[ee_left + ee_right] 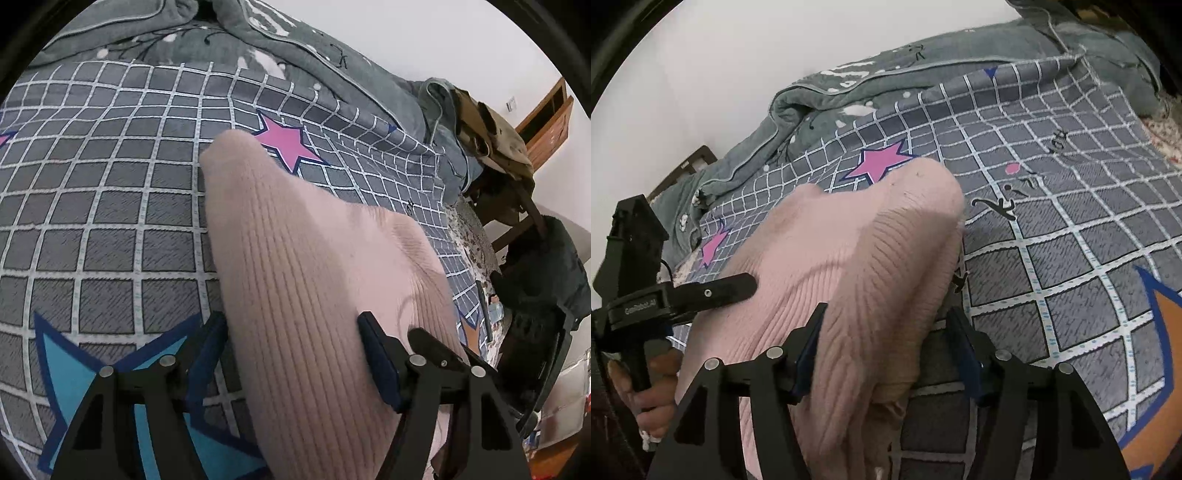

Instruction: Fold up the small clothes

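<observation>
A pink ribbed knit garment (303, 266) lies folded over on a grey checked bedsheet (110, 221). My left gripper (291, 325) is open, its blue-padded fingers (376, 354) spread to either side of the garment's near part. In the right wrist view the same pink garment (857, 251) is bunched and raised between the fingers of my right gripper (886, 332), which is open with the cloth lying between the pads (809, 347). The left gripper (701, 291) shows at the left of that view, over the garment's left side.
The sheet has pink stars (284, 142), a blue star (74, 365) and an orange star (1160, 350). A grey quilt (258, 33) is piled along the far side by the white wall. A chair with clothes (491, 140) and a dark bag (546, 273) stand beyond the bed's right edge.
</observation>
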